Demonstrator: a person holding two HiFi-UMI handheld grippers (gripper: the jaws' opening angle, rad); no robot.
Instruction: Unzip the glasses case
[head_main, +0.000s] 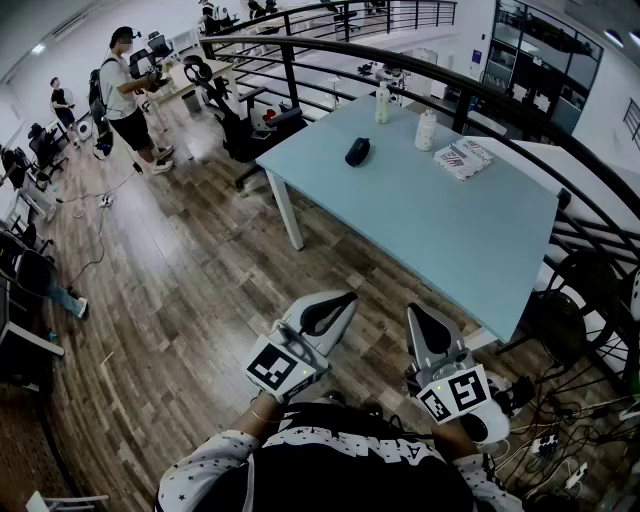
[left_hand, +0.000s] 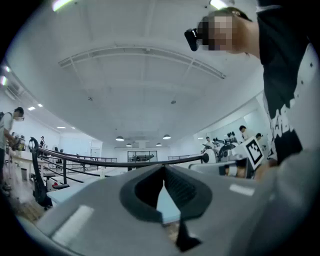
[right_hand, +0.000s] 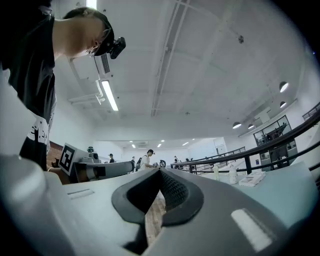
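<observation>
Head view first: the glasses case (head_main: 357, 151) is a small dark oval lying flat on the light blue desk (head_main: 440, 230), upper middle of the frame, toward the desk's far left end. It looks zipped shut from here, but it's too small to be sure about the zipper.

To the right of it are two white bottles (head_main: 426, 129), both upright, one of them right at the desk's far edge. A printed booklet (head_main: 464, 158) sits just right of the nearer bottle.

Both grippers are down at the bottom of the frame over the wooden floor (head_main: 180, 270), well apart from the case and short of the desk's near edge. The left gripper (head_main: 340, 302) is at lower middle and the right gripper (head_main: 418, 318) is just to its right, both aimed roughly toward the desk.

In its own view the left gripper's jaws are closed with the tips meeting, gripping only each other. Same for the right gripper, tips pinched together with floor planks showing below them.

A curved black railing (head_main: 420, 70) runs behind the desk, and a person (head_main: 125, 90) stands in the upper left corner. There's a tangle of cables (head_main: 560, 440) on the floor at lower right.
</observation>
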